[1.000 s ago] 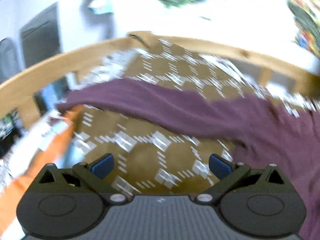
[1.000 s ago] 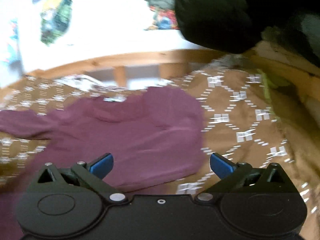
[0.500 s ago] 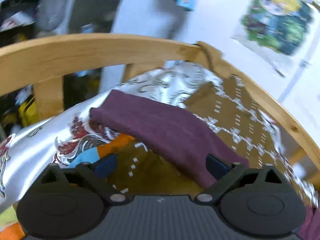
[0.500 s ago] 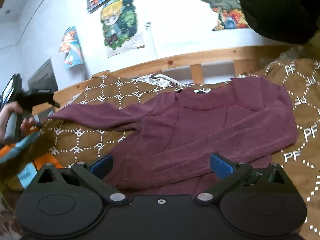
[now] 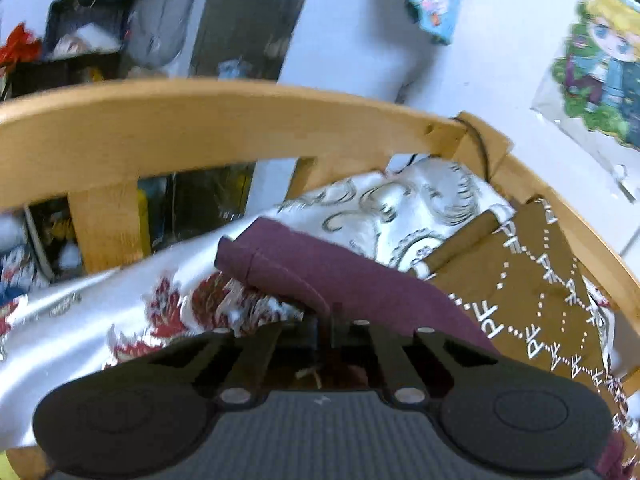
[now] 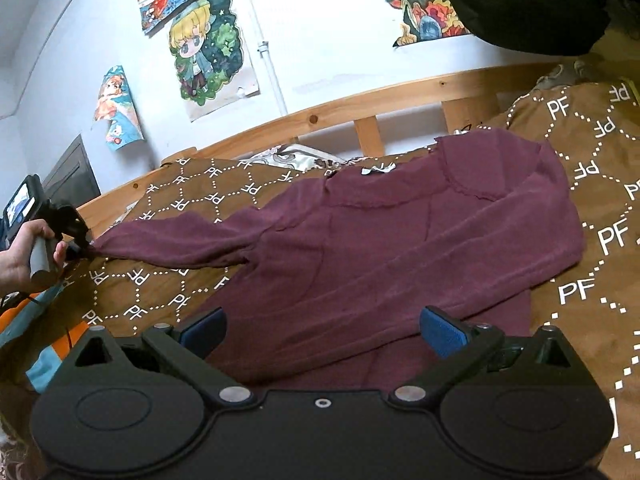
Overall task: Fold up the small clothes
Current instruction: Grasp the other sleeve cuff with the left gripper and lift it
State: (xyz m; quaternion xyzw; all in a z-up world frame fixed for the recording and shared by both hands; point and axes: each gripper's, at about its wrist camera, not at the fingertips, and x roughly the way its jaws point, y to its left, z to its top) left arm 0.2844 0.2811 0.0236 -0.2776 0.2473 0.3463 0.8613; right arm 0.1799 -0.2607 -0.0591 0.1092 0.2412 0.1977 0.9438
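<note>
A maroon long-sleeved top [image 6: 400,240] lies spread on a brown patterned blanket [image 6: 600,240] on a bed. Its left sleeve [image 6: 172,240] stretches out to the left, where my left gripper [image 6: 82,250] pinches it near the cuff. In the left wrist view the left gripper [image 5: 326,330] is shut on the sleeve [image 5: 320,276], and the cuff end sticks out past the jaws. My right gripper [image 6: 322,330] is open and empty, hovering just above the top's lower hem.
A wooden bed rail [image 5: 240,120] runs close ahead of the left gripper and along the wall side [image 6: 360,108]. A white printed sheet [image 5: 100,320] lies under the blanket at the bed's left end. Posters hang on the wall [image 6: 208,48]. A dark object [image 6: 540,0] hangs at upper right.
The left gripper moved to the sleeve end and closed on it. The right gripper's view steadied over the top's hem, still open.
</note>
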